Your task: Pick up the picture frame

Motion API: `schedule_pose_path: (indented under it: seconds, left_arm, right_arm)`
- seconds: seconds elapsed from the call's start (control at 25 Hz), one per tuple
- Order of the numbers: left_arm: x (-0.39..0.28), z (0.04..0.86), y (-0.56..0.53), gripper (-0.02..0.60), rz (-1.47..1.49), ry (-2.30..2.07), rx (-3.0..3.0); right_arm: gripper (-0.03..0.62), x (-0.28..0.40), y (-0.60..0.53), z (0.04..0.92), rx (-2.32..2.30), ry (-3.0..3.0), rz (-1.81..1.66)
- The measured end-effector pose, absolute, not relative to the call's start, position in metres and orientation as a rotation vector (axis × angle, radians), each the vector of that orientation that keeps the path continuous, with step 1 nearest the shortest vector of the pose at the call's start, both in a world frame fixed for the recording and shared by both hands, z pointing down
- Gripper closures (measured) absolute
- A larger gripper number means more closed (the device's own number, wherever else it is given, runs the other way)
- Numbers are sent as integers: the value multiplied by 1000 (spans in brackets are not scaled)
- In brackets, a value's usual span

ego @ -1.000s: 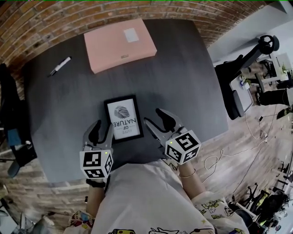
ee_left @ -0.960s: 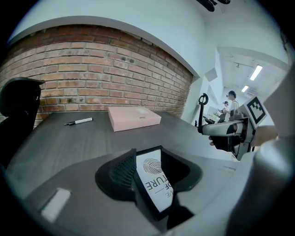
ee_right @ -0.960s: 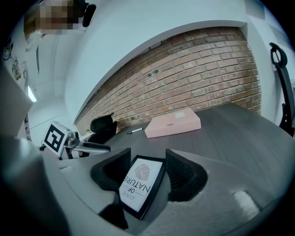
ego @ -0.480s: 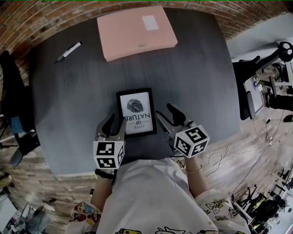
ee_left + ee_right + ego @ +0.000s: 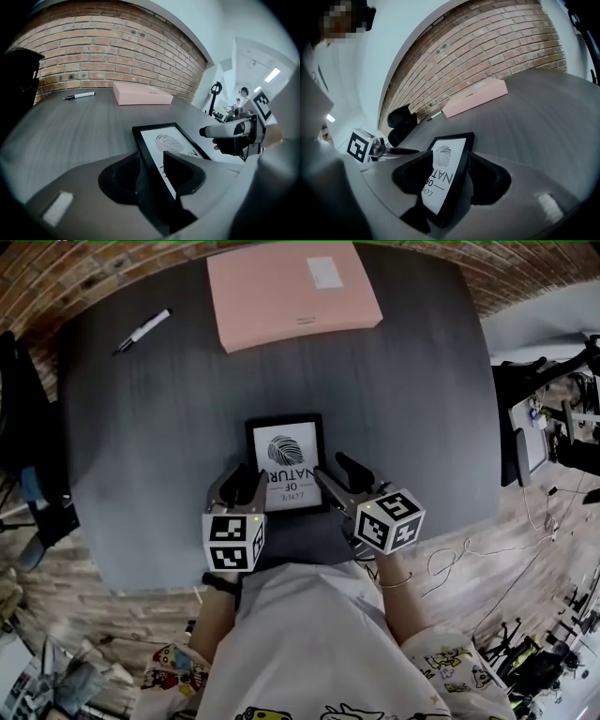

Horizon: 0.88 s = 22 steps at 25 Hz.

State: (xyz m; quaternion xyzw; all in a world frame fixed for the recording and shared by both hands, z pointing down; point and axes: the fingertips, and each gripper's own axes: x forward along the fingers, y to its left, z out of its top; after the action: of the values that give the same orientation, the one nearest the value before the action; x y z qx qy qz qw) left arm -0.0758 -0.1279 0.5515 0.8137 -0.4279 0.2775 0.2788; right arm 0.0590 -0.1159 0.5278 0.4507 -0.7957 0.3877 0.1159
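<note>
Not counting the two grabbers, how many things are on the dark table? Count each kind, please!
picture frame: 1
pink box: 1
pen: 1
Total on the table: 3

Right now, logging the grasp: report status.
Picture frame lying on table, not gripped. Left hand-held gripper open, astride its left edge; right hand-held gripper open, astride its right edge. Pink box, pen well clear.
</note>
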Motion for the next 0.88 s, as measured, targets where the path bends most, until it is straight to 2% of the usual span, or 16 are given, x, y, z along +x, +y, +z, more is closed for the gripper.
schedule_pose_path:
  seconds: [0.36,0.6,0.88]
  left_arm:
    - [-74,569,-127,419,756,-1156,2124]
    - [-76,568,-128,466,669,-1187,2062]
    - [-80,569,-131,491,581,-1212,1982]
  right_arm:
    - [362,58,-117,538,1299,-2326,1230]
    - [362,61,-118,540,1297,-2323,1266]
    - [362,63,-116,545,1287,-2311,1339]
